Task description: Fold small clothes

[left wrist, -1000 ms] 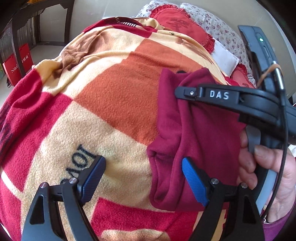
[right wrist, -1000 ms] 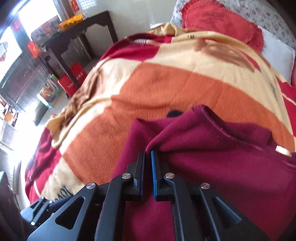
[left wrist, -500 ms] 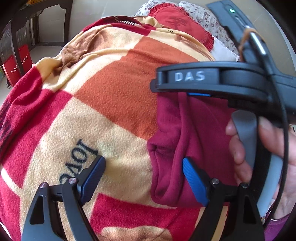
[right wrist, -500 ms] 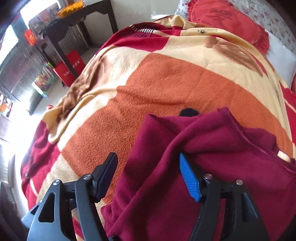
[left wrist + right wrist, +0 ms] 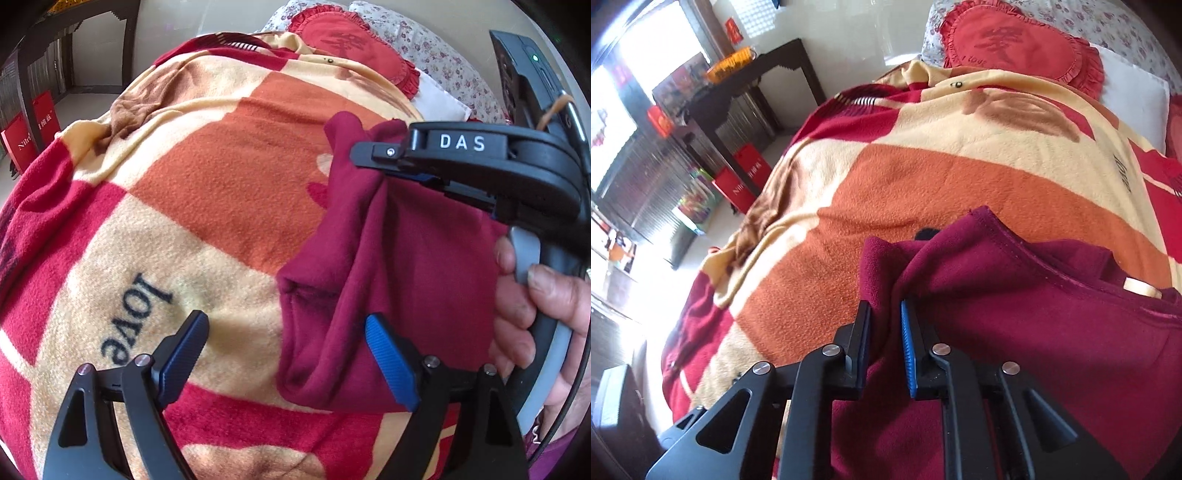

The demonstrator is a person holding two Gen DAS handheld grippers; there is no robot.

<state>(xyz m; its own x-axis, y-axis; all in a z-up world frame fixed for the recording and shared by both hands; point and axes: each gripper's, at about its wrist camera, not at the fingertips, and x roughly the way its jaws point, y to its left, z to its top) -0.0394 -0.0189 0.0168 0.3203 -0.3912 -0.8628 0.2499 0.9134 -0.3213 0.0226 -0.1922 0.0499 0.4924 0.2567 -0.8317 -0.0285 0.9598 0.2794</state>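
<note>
A dark red fleece garment (image 5: 399, 258) lies bunched on a checked blanket (image 5: 207, 192) over a bed. My left gripper (image 5: 284, 350) stands open low over the garment's near left edge, one pad over the blanket and one over the cloth. My right gripper (image 5: 886, 332) is shut on a raised fold of the garment (image 5: 1034, 314) near its far corner. In the left wrist view the right gripper (image 5: 376, 158) shows from the side, pinching that lifted corner, with a hand (image 5: 532, 314) on its handle.
A red heart-shaped cushion (image 5: 1023, 40) and a white pillow (image 5: 439, 99) lie at the bed's head. A dark side table (image 5: 753, 81) and red bags (image 5: 746, 177) stand on the floor left of the bed. The blanket drops away at its left edge.
The right gripper opened over the garment's corner half a second ago and has shut on the fold again, lifting it a little. The left gripper has stayed in place, open.
</note>
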